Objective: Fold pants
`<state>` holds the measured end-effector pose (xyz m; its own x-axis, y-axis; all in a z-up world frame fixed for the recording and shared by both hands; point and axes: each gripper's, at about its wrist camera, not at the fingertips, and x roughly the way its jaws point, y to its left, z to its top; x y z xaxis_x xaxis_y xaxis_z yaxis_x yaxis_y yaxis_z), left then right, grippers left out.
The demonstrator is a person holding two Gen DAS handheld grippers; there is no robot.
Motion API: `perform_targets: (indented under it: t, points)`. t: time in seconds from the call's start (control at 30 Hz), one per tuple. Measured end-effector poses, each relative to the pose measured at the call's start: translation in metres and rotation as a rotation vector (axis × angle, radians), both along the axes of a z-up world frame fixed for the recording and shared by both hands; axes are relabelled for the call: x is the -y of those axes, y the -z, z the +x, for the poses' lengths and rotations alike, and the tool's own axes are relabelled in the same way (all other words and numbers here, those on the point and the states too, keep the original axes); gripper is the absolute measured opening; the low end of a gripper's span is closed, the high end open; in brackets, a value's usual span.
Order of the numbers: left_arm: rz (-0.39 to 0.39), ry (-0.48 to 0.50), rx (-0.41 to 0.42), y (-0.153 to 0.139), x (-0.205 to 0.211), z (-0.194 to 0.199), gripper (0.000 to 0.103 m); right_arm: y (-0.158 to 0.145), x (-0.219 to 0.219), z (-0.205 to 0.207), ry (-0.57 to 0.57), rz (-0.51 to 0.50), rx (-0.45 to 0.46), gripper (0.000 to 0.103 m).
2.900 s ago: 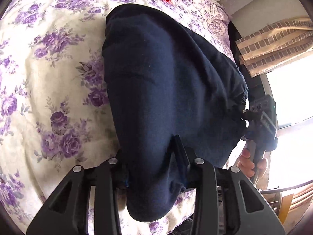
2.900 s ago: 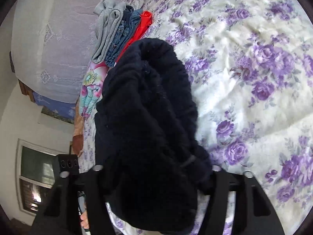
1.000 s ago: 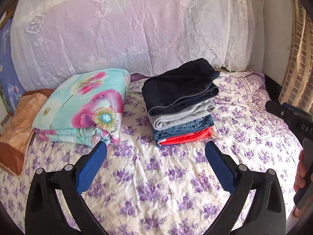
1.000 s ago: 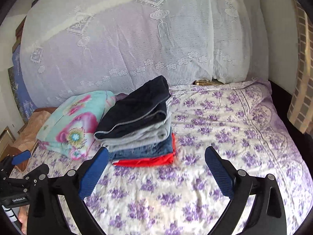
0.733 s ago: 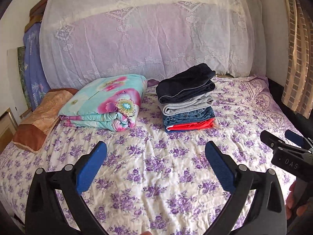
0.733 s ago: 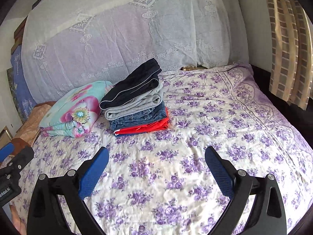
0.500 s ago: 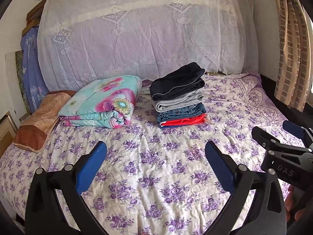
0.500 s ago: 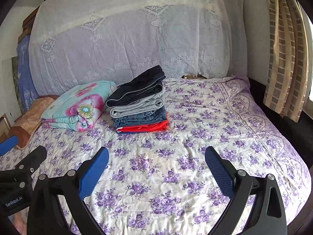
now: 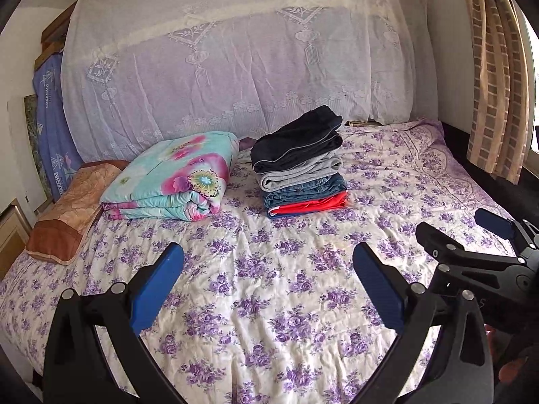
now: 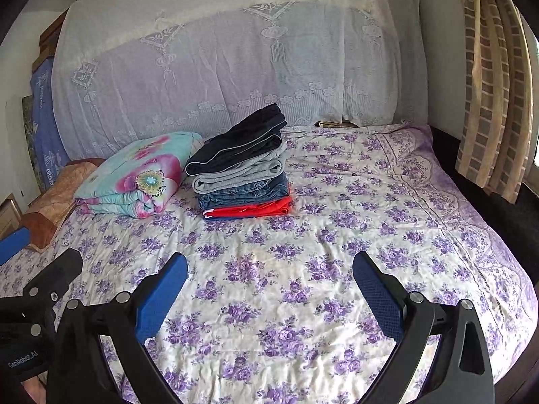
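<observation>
The folded navy pants (image 9: 298, 141) lie on top of a stack of folded clothes: grey (image 9: 303, 171), denim (image 9: 305, 190) and red (image 9: 308, 207). The stack sits at the back of the bed and also shows in the right wrist view, with the navy pants (image 10: 239, 144) on top. My left gripper (image 9: 267, 267) is open and empty, low over the front of the bed. My right gripper (image 10: 269, 271) is open and empty, beside it on the right. Both are well back from the stack.
The floral bedspread (image 9: 269, 296) covers the bed. A folded turquoise flowered quilt (image 9: 171, 176) and a brown pillow (image 9: 72, 208) lie left of the stack. A lace-covered headboard (image 9: 235, 67) stands behind. A checked curtain (image 9: 495, 77) hangs at the right.
Both grippers held the navy pants, let them go on top of the stack, and have pulled back toward the foot of the bed with jaws open.
</observation>
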<state>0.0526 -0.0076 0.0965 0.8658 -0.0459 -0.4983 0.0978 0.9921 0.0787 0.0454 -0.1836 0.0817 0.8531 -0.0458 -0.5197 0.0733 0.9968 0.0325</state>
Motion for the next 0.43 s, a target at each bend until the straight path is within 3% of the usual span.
perform_targets:
  t: [0.43]
  points:
    - [-0.008, -0.003, -0.029, 0.0030, -0.0067, 0.0067, 0.098, -0.0031, -0.0068, 0.0010, -0.011, -0.021, -0.001, 0.099]
